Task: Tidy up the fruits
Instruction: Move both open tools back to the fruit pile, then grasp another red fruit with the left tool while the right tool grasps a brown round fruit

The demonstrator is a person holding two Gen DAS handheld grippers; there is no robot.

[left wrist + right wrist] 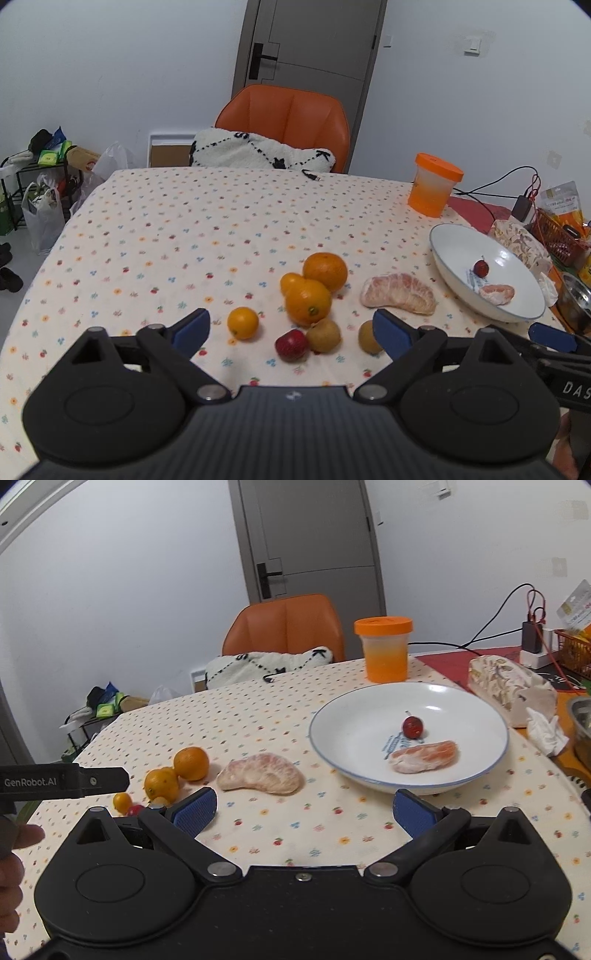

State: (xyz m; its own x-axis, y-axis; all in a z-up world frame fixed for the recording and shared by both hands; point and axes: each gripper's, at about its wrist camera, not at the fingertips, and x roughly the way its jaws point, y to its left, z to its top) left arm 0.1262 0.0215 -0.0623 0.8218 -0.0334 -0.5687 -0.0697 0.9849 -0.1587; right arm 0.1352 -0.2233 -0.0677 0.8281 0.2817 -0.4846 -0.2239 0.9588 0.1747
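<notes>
My left gripper (291, 326) is open and empty above the near table edge. Just ahead lie a red fruit (291, 345), two brown kiwis (324, 335), a small orange (242, 322) and larger oranges (308, 301). A peeled pomelo piece (399, 294) lies on the cloth, also in the right wrist view (258, 778). A white plate (351, 716) holds a small red fruit (412, 726) and a pomelo segment (424, 756). My right gripper (304, 810) is open and empty, in front of the plate.
An orange-lidded jar (384, 650) stands behind the plate. A patterned tissue pack (509, 690), a metal bowl (583, 723), cables and a basket crowd the right side. An orange chair (288, 125) stands at the far edge.
</notes>
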